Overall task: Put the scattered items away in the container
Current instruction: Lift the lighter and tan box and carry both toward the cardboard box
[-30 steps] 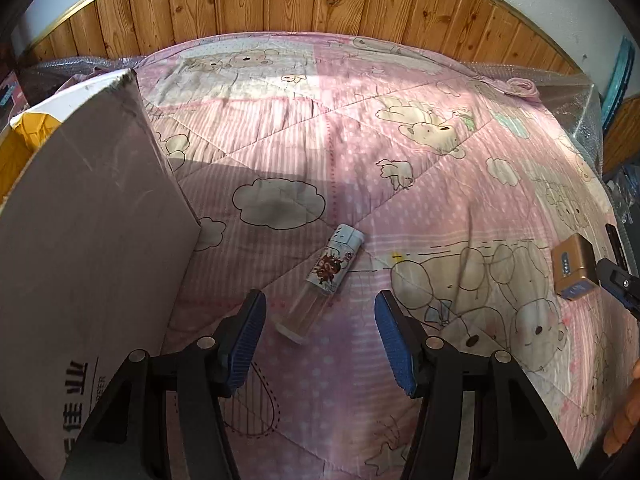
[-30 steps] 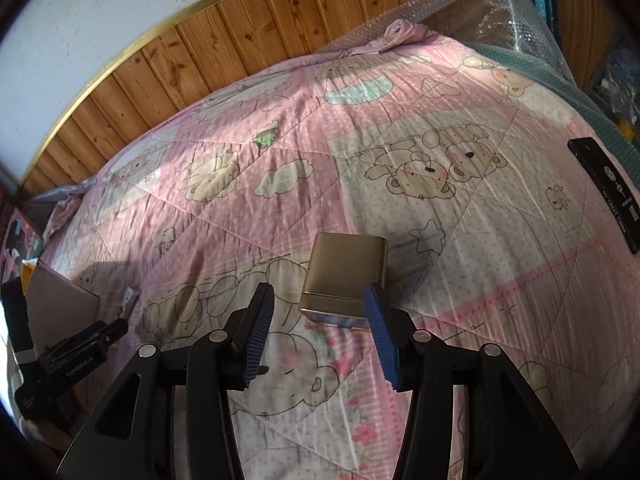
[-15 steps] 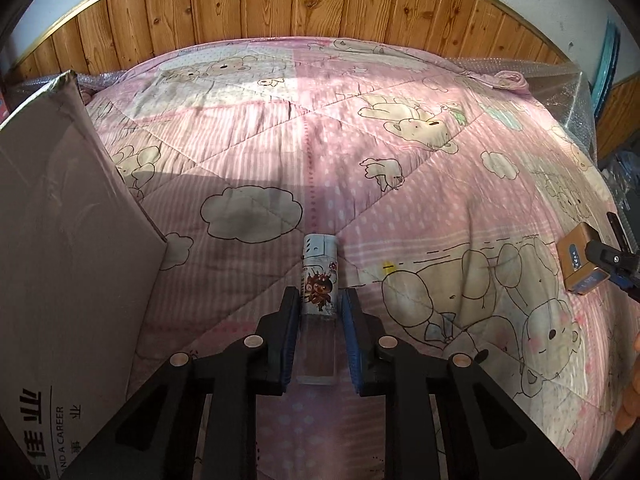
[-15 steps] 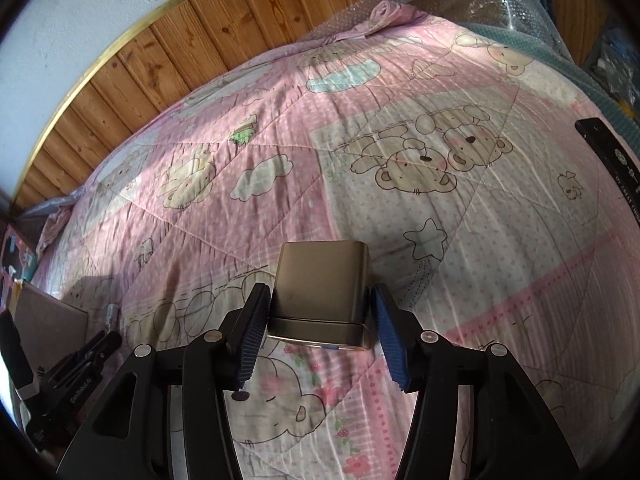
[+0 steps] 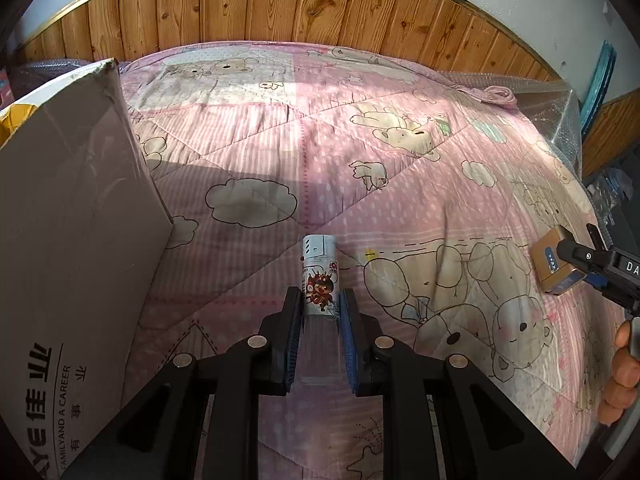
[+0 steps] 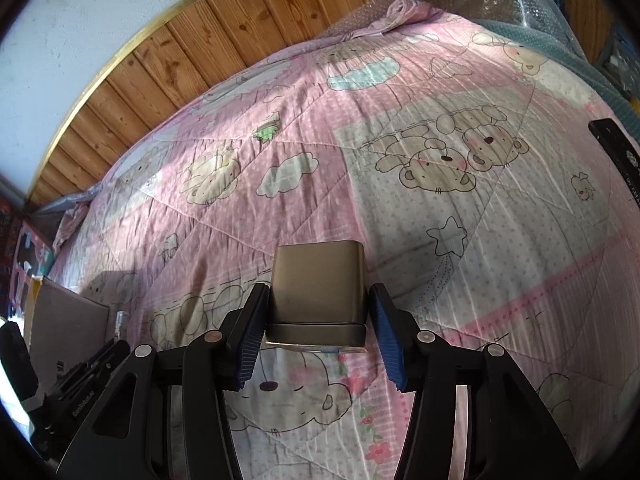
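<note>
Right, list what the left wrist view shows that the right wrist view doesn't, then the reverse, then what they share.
Only the left wrist view shows the cartoon label on the small clear cylindrical bottle, the left gripper closed on it, printed lettering on the tall grey cardboard box, and a person's fingers at the right edge.

Only the right wrist view shows the flat black rectangular item near the bed's edge and the right gripper's blue pads around the metallic gold-brown box.

Both show that gold-brown box, the bottle, the cardboard box, the pink bear-print quilt and the wooden wall panelling.

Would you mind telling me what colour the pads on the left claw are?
Blue, ribbed pads on black arms, clearest in the left wrist view.
</note>
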`<state>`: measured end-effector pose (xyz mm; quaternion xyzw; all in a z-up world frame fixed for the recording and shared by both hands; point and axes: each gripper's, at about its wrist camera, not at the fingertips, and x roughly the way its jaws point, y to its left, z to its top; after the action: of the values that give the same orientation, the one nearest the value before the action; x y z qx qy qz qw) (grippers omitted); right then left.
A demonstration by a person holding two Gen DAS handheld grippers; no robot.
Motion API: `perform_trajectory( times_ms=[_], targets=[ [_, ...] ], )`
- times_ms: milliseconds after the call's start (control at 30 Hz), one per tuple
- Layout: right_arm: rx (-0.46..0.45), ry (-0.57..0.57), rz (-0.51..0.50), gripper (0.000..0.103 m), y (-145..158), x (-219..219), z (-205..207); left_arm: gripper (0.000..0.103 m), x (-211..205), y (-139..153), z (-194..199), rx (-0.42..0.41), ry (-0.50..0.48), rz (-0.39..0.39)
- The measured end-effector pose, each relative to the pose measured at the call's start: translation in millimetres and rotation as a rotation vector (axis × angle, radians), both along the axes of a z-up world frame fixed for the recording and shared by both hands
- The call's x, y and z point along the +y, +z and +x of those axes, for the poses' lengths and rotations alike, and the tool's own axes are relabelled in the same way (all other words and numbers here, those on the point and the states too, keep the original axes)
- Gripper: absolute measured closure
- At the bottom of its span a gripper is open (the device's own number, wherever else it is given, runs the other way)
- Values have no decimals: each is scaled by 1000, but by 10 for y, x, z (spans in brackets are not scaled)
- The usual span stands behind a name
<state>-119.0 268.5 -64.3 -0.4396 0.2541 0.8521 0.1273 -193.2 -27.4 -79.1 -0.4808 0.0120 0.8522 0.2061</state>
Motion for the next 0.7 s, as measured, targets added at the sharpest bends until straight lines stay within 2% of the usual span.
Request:
perform_trajectory(
  times_ms=[367, 700],
  targets=[
    [33, 57, -23, 50, 135, -194, 43, 83, -6, 211, 239, -21, 3, -9],
    [54, 130, -22, 50, 233, -496, 132, 83, -153, 499, 560, 3, 25, -17]
  ],
)
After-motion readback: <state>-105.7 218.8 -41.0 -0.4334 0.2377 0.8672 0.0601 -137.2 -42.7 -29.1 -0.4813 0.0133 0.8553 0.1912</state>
